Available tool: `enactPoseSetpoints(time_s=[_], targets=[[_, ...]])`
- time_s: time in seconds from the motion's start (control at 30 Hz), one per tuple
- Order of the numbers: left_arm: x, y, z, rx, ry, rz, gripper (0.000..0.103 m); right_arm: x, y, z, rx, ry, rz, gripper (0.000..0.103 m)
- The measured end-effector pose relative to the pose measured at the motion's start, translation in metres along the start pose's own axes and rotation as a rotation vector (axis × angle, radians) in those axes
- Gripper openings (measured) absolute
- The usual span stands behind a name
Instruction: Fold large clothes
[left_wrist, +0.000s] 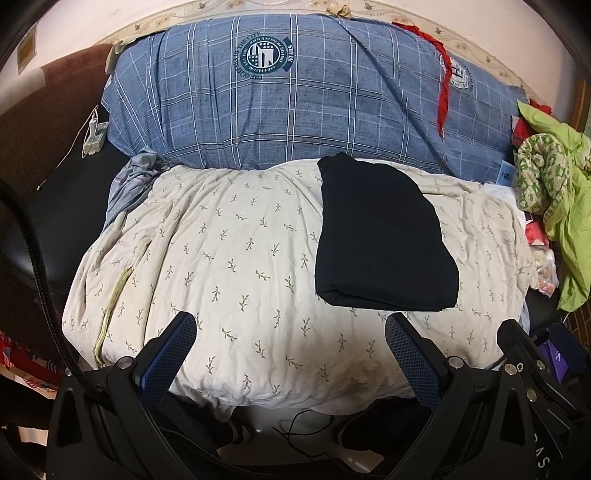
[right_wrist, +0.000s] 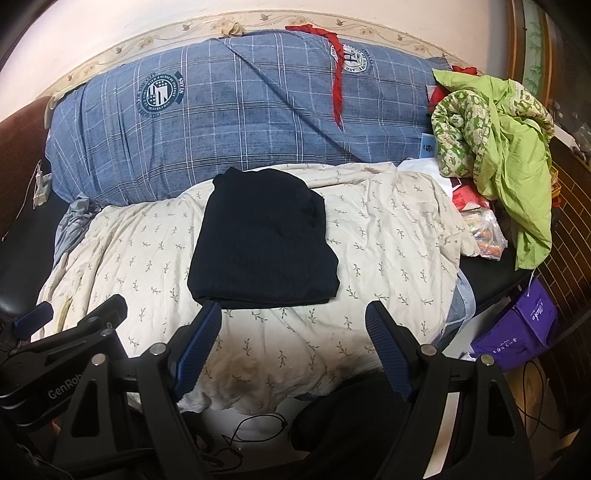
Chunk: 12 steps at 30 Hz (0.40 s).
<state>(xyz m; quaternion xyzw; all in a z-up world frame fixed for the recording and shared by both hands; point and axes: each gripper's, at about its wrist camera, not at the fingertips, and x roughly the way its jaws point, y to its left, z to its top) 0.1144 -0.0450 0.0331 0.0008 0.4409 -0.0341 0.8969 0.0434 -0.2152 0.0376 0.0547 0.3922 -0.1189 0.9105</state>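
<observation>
Your left gripper (left_wrist: 290, 354) hangs above the near edge of the bed with its jaws spread wide and nothing between them. Your right gripper (right_wrist: 293, 334) sits in the same posture, jaws wide apart and empty, just short of the garment.

The black garment (left_wrist: 380, 236) is already folded into a compact, roughly rectangular stack. It lies flat on the cream quilt (left_wrist: 229, 258) with the small leaf print, toward the far side of it and close to the blue plaid duvet (left_wrist: 295, 107) bunched up along the wall. In your left view the garment sits right of centre, beyond the right finger (left_wrist: 412, 363); in your right view the garment (right_wrist: 264, 236) is nearly dead ahead, its near folded edge just past the left finger (right_wrist: 197, 345). Neither gripper touches it.

To the right of the quilt (right_wrist: 388, 236) you have a heap of green clothes (right_wrist: 509, 147), with a clear plastic bag (right_wrist: 484, 230) of packets below it and a purple bag (right_wrist: 517, 332) down by the bed's corner. A red strip of cloth (right_wrist: 336, 88) hangs over the duvet (right_wrist: 240, 110). On the left, a white charger (left_wrist: 94, 136) lies on the dark mattress edge beside the duvet.
</observation>
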Motion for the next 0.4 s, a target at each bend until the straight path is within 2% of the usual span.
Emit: enactPoseSetpoints(time_s=[0.4], targets=[[-0.0008,0.0022,0.0032,0.004,-0.027,0.004,0.098,0.0040,-0.0005,0.0024,-0.010,0.007,0.017,0.080]])
